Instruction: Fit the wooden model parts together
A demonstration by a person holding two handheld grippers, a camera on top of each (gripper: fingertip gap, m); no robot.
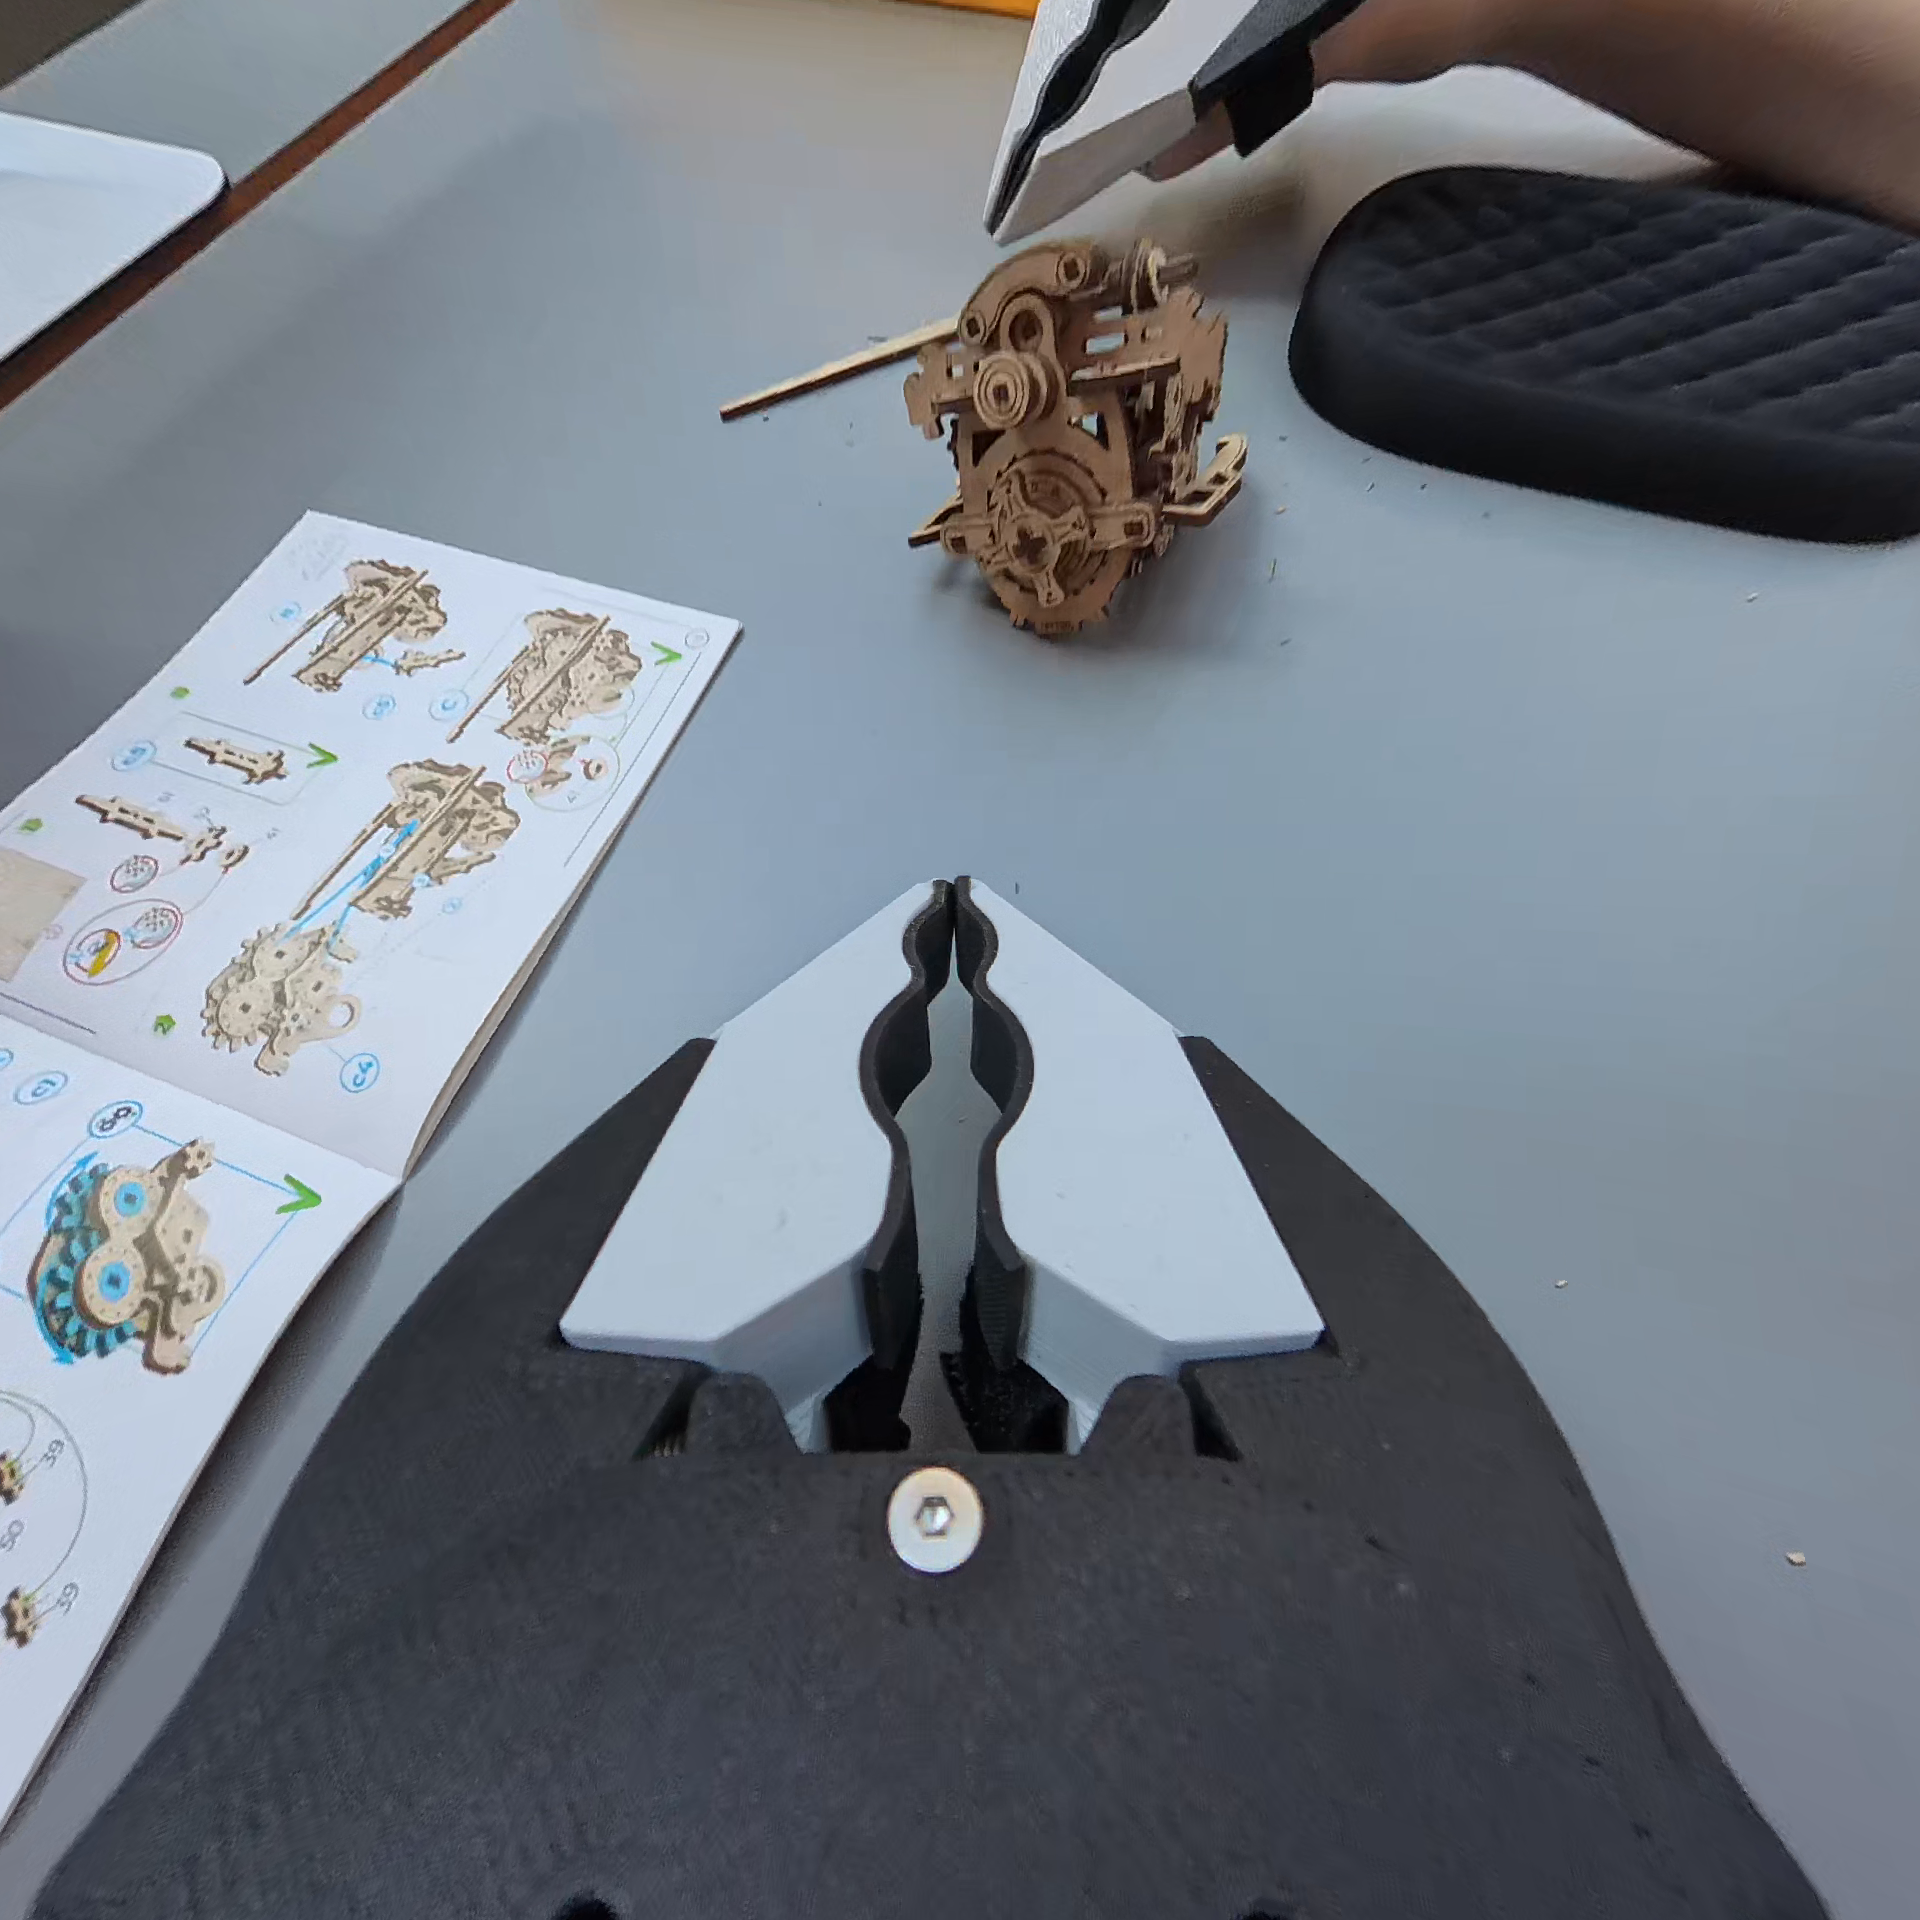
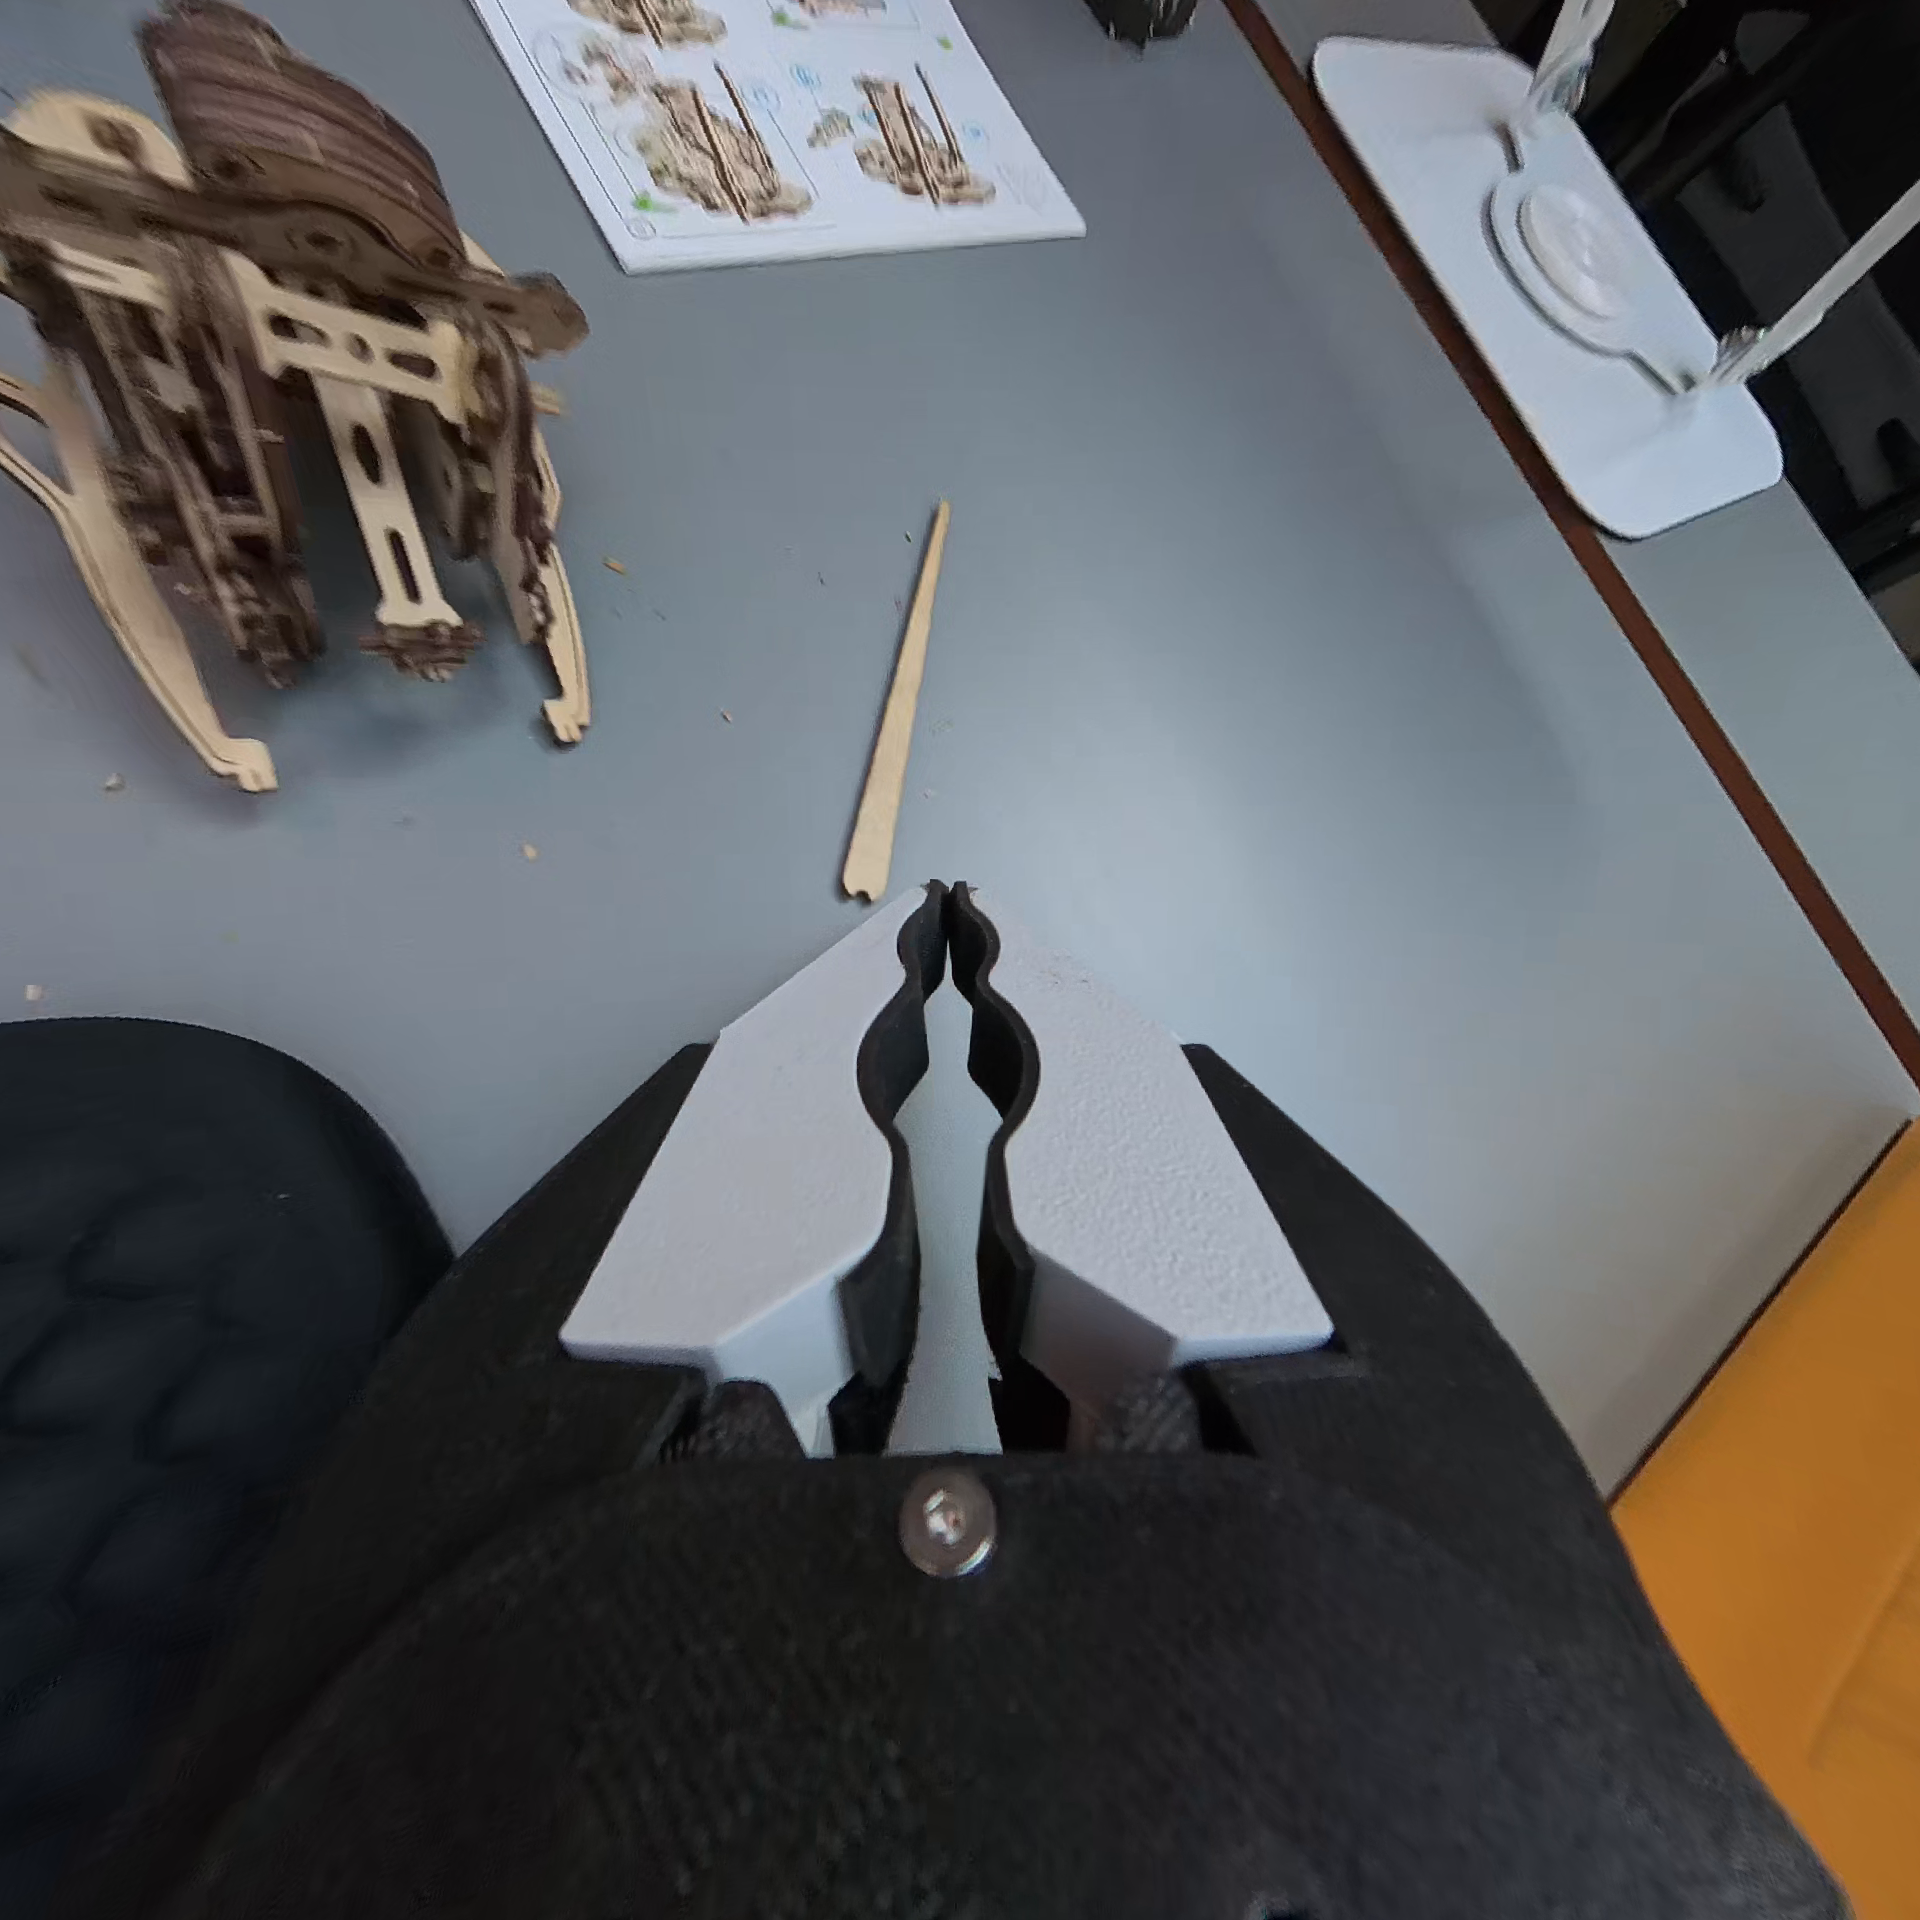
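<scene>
You are holding the left hand-held gripper [image 1: 953,886] low over the grey bench [image 1: 1351,935]. Its two tips are pressed together and there is nothing between them. Nothing is touching it.

The wooden model [image 1: 1075,431] is standing on the bench ahead of that gripper, well apart from it. You can see round gears on its front. A thin wooden stick [image 1: 831,372] is lying on the bench, and in the left wrist view it is reaching up to the model's left side; you cannot tell if it is touching.

You are holding the right hand-held gripper [image 2: 948,888] with its tips together too, and it is holding nothing. Its tips are sitting just beside the near end of the stick, maybe touching it; you cannot tell. In the left wrist view that gripper is hanging just above the model.

An open instruction booklet [image 1: 343,831] with drawings is lying flat to the left of the model. A black padded cushion [image 1: 1621,353] is lying on the other side of the model, and your arm is resting on it. A white stand base [image 2: 1538,301] is sitting on the next bench, past the brown edge.
</scene>
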